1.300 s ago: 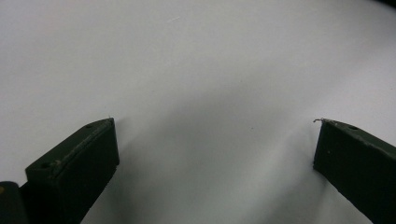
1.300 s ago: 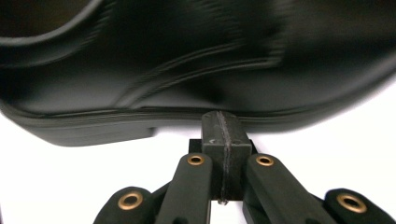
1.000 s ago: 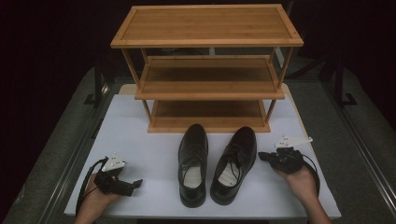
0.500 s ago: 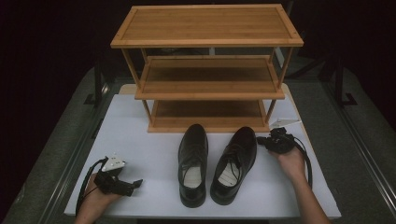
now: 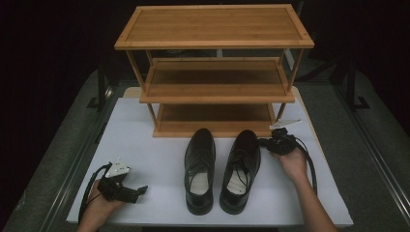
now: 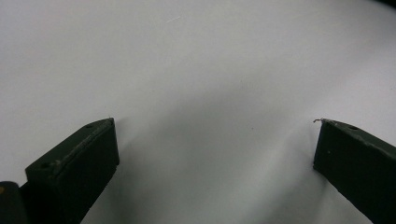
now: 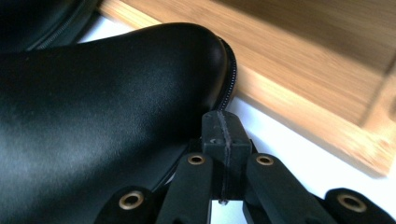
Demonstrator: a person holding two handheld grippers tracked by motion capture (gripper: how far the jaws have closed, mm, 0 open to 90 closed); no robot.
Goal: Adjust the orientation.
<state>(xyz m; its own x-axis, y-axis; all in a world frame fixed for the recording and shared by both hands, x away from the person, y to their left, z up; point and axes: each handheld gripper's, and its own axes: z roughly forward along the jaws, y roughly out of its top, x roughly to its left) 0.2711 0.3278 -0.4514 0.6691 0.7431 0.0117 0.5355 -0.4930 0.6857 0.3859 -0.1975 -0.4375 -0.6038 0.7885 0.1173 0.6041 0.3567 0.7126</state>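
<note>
- The wooden shoe rack [image 5: 215,82] stands at the back of the white bench [image 5: 145,150], three shelves, all bare, its lowest shelf just behind the shoe toes.
- The pair of black leather shoes sits mid-bench, toes toward the rack: the left shoe [image 5: 199,169] and the right shoe [image 5: 240,169] side by side, close but apart.
- My right gripper [image 5: 265,142] sits low beside the right shoe's toe, jaws pressed together with nothing between them; in the right gripper view the tips [image 7: 224,135] touch or nearly touch the toe's sole edge.
- My left gripper [image 5: 140,190] rests on the bench well left of the shoes, jaws apart over bare surface [image 6: 210,70].
- I judge the shoe fairly light, stiff at sole and heel, softer across the upper; polished leather will slip, so I'd pinch the heel collar or the opening's rim rather than the rounded toe.
</note>
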